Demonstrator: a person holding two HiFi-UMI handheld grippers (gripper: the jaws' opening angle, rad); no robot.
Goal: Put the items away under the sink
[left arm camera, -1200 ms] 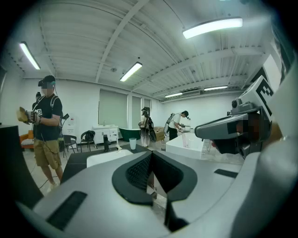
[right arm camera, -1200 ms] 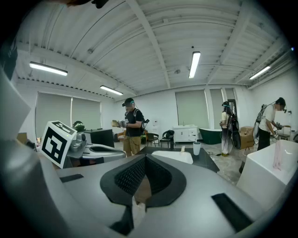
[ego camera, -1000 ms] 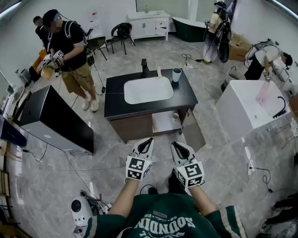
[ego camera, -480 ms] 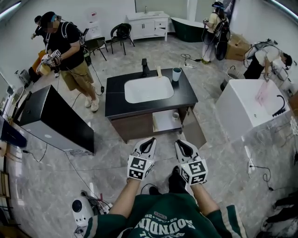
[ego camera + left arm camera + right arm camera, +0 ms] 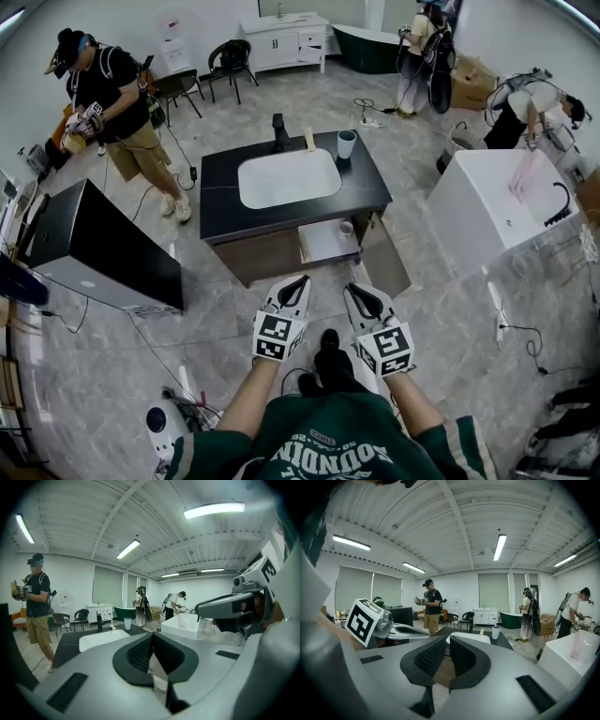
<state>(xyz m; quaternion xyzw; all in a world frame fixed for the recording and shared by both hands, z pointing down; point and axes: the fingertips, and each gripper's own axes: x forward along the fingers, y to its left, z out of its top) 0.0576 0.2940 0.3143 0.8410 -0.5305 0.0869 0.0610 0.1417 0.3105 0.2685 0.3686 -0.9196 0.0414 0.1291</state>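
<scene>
The sink cabinet has a black countertop (image 5: 220, 202) and a white basin (image 5: 288, 177), and stands ahead of me. On it are a pale cup (image 5: 346, 143), a black tap (image 5: 279, 131) and a small light item (image 5: 308, 139). The door (image 5: 384, 255) under the sink hangs open, and a small cup (image 5: 347, 228) stands on the shelf inside. My left gripper (image 5: 298, 284) and right gripper (image 5: 359, 292) hover side by side over the floor short of the cabinet. Both are shut, with nothing between them. The left gripper (image 5: 152, 637) and right gripper (image 5: 447, 639) point at the basin.
A black cabinet (image 5: 103, 248) stands at the left and a white tub unit (image 5: 487, 211) at the right. Cables (image 5: 516, 333) and a round white device (image 5: 164, 422) lie on the floor. One person (image 5: 112, 103) stands at the back left, others at the back right.
The head view has shifted, so the sink cabinet sits a little higher and further left. My foot now shows between my arms. Both grippers stay shut with nothing in them.
</scene>
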